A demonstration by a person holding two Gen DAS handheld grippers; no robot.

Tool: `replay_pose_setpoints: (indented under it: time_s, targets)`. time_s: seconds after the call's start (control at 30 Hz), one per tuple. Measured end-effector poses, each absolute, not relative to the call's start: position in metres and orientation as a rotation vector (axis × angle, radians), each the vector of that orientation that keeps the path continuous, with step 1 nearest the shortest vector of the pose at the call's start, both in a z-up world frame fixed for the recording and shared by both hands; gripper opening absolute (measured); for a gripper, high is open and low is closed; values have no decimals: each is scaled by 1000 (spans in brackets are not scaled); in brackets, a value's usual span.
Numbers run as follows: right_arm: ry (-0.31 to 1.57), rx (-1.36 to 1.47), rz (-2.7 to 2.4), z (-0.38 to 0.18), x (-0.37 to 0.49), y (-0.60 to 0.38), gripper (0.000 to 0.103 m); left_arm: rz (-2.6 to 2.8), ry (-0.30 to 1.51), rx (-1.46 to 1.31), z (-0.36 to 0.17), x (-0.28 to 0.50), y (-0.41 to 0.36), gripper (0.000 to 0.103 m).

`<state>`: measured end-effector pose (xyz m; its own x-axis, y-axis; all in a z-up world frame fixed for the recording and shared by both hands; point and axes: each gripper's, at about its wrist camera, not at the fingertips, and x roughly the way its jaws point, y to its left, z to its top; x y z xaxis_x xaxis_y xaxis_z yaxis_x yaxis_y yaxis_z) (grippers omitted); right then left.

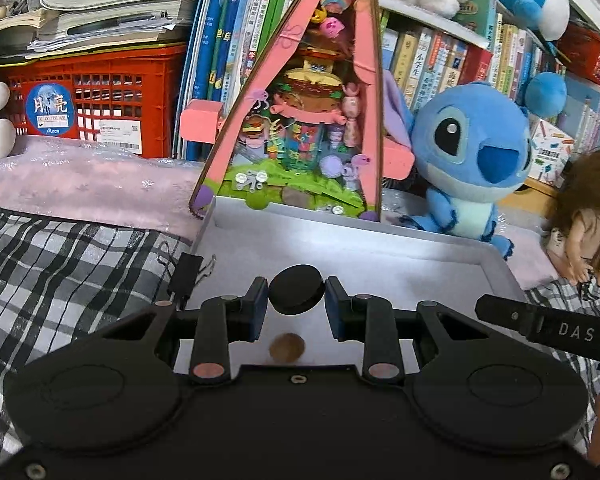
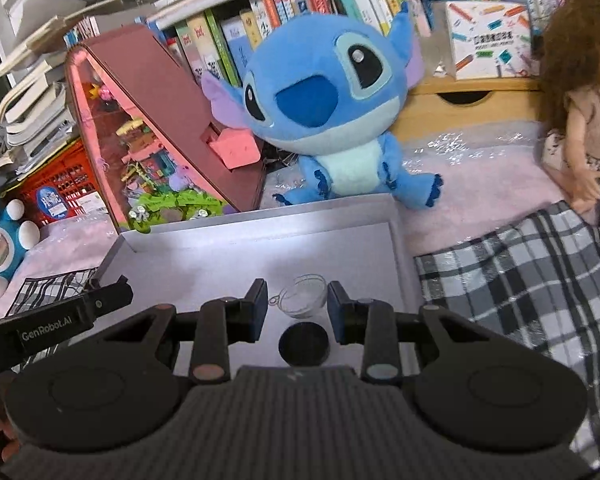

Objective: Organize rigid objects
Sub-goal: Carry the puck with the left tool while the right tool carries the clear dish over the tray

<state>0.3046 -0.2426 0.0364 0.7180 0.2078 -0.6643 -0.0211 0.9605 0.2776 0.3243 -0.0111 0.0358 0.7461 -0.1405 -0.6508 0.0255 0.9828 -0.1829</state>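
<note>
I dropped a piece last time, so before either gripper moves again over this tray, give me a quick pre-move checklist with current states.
1. Left gripper grips the black disc, jaws touching both its sides: ok.
2. Black disc lifted off the tray: cannot tell.
3. Clear cup sits between the right gripper jaws: ok.
4. Right jaws closed on the clear cup: not ok, a gap remains.
5. Bare tray floor ahead for placing: ok.
</note>
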Motion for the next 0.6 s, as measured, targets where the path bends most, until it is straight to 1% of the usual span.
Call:
replay_pose_setpoints:
  time_s: [0.27, 0.6]
  targets:
    - [795, 277, 142, 20, 319, -234, 37, -66, 744, -154, 23, 333, -9, 29]
    - [800, 276, 133, 13, 325, -233, 37, -73, 750, -146, 17, 337, -16, 29]
